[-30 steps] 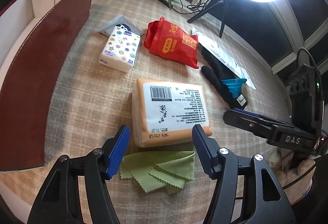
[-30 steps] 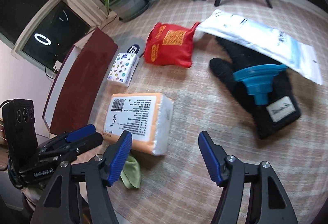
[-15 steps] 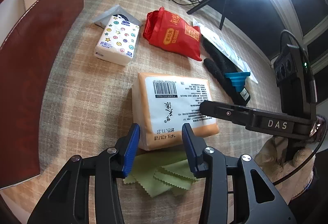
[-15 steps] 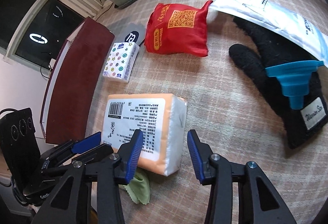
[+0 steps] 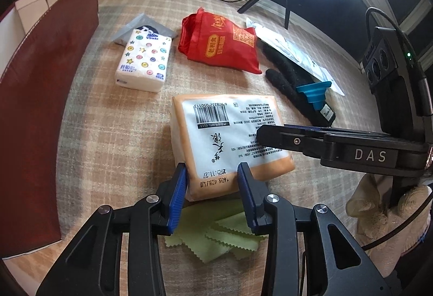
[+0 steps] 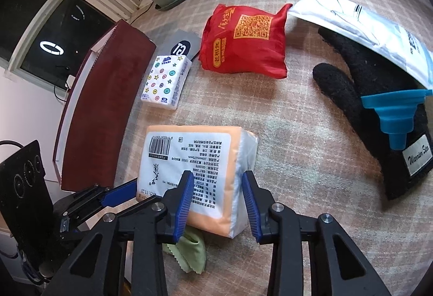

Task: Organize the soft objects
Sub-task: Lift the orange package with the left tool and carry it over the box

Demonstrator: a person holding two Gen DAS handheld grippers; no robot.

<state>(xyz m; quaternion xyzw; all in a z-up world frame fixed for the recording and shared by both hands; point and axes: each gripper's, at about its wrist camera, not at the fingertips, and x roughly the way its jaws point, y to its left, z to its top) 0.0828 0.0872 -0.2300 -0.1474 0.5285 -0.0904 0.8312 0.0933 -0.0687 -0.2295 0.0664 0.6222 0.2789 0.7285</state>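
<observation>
Both grippers' jaws narrower than before — left gripper (image 5: 212, 182) clamping, right gripper (image 6: 217, 191) closing — orange tissue pack (image 5: 230, 139) between fingers.

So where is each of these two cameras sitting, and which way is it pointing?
Left wrist: on the left gripper, looking steeply down the table at the tissue pack between its blue fingers; the right gripper and a gloved hand show on the right.
Right wrist: on the right gripper, whose jaws are closing on the pack's other corner; the left gripper shows lower left.
Shared: pack, green cloth, red bag, black glove, brown box.
</observation>
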